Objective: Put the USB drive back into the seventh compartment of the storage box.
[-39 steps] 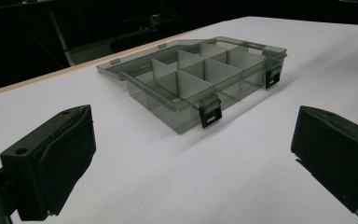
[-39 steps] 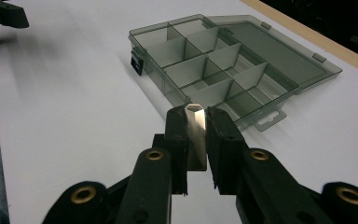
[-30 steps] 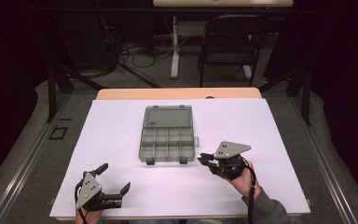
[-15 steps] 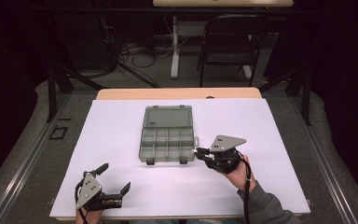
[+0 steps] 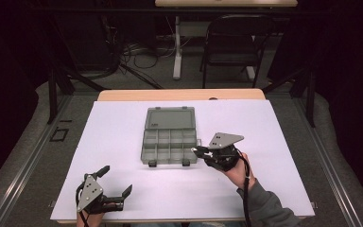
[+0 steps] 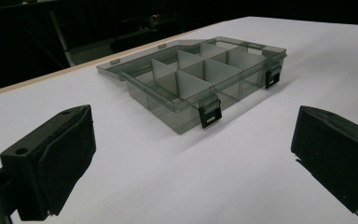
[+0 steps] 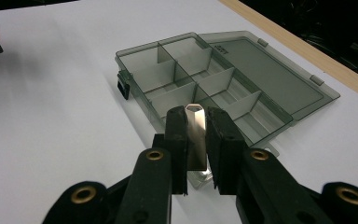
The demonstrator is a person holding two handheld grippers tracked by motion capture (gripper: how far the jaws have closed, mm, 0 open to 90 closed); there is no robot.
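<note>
A: Where's the metal piece (image 7: 196, 135) now?

B: Clamped in the right gripper (image 5: 203, 152), jaws pressed against its two flat sides. It looks like a small silver USB stick (I can't be sure). From the right gripper view its long axis runs along the jaws, tip forward, pointing at the box (image 5: 169, 140).

A: And the box?

B: Open on the table (image 5: 123, 118), lid laid flat on the far side, compartments apparently empty. In the high view the right gripper sits just beside the box's near right corner, jaws aimed left towards it.

A: So which way does the box lie from the piece?

B: Straight ahead of the tip and a little below. The nearest compartments are the ones along the box's right end, directly in front of the jaws in the right gripper view. I'd judge the coming move to be a short reach forward over the wall, then a release into one of those.

A: Left gripper (image 5: 115, 183)?

B: Well apart, at the near left edge of the table, jaws spread wide with nothing between them. It faces the latch side of the box (image 6: 200, 79) from a distance. The right hand is much the nearer.

A: Any risk?

B: The piece could catch a divider if it goes in end-first.
</note>
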